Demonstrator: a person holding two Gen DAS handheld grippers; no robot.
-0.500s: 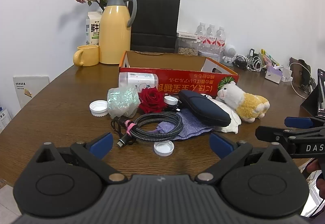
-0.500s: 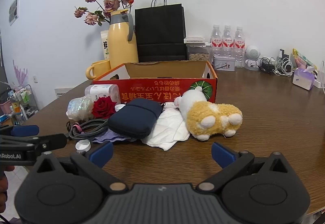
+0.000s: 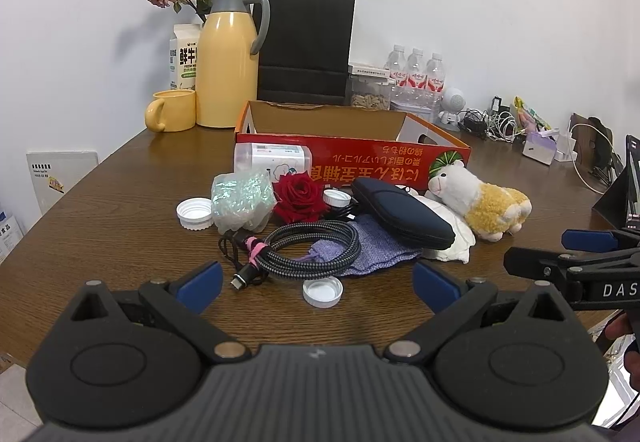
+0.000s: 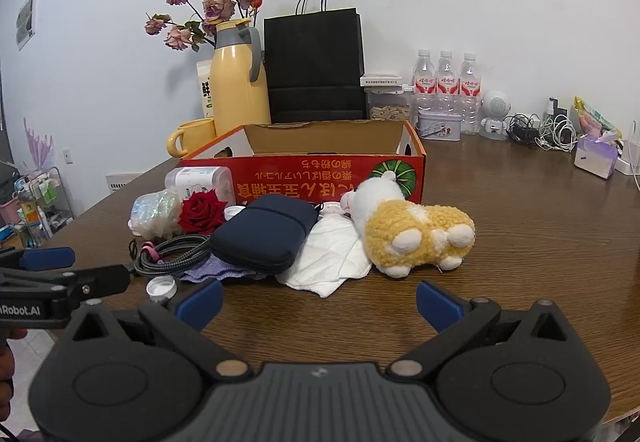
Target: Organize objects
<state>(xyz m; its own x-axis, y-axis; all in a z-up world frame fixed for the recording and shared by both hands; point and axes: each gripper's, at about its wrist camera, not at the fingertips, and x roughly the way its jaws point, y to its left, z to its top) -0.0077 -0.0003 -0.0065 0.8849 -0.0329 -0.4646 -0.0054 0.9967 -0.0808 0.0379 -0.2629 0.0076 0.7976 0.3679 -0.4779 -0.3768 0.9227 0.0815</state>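
An open red cardboard box (image 3: 352, 161) (image 4: 304, 177) stands mid-table. In front of it lies a heap: a coiled braided cable (image 3: 308, 248), a red rose (image 3: 299, 197), a dark blue pouch (image 3: 402, 217) (image 4: 264, 236), a yellow and white plush sheep (image 3: 480, 201) (image 4: 412, 232), a white cloth (image 4: 332, 258), a purple cloth (image 3: 380, 248), a shiny plastic bundle (image 3: 242, 201) and white bottle caps (image 3: 322, 292). My left gripper (image 3: 318, 284) hangs open just short of the cable. Near the cloth, my right gripper (image 4: 320, 302) is open too, with nothing between its fingers.
At the back stand a yellow thermos (image 3: 226, 61) with dried flowers, a yellow mug (image 3: 172, 115), a milk carton (image 3: 184, 55), a black paper bag (image 3: 306, 49), water bottles (image 4: 446, 93) and tangled chargers (image 4: 548, 131). The table's front edge lies under both grippers.
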